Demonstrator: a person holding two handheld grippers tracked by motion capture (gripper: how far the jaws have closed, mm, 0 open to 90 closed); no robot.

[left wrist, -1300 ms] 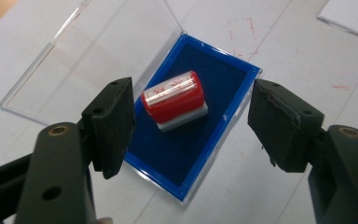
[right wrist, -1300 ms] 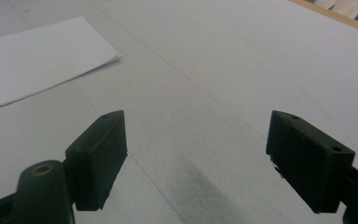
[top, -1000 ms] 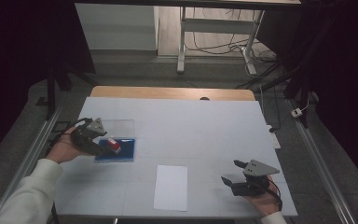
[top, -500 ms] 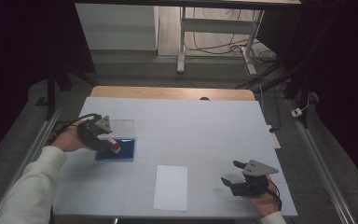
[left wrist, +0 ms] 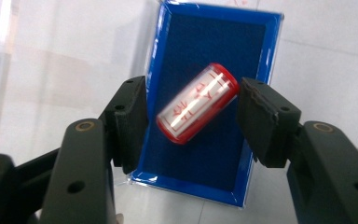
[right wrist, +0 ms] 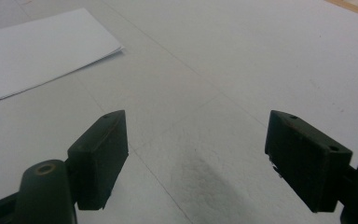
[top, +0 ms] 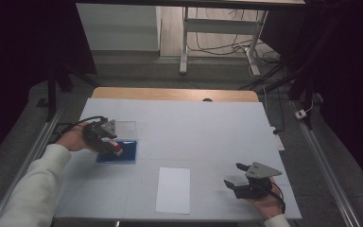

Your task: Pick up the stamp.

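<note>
Stamp position: red-capped cylinder stamp (left wrist: 197, 102) lies tilted on the blue pad (left wrist: 205, 154), between the left gripper (left wrist: 192, 123) fingers, clear of both.
Bench: white bench (top: 208, 127), paper sheet (top: 173, 189) near centre; dim room beyond.
Left fingers: half apart, just been closing, gripping nothing.
Right gripper (right wrist: 196, 156): fingers wide apart, empty, above bare bench.

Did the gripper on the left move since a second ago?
Yes. The left gripper slid right, farther over the blue tray, and its jaws have just been closing around the red stamp, not yet touching it.
</note>
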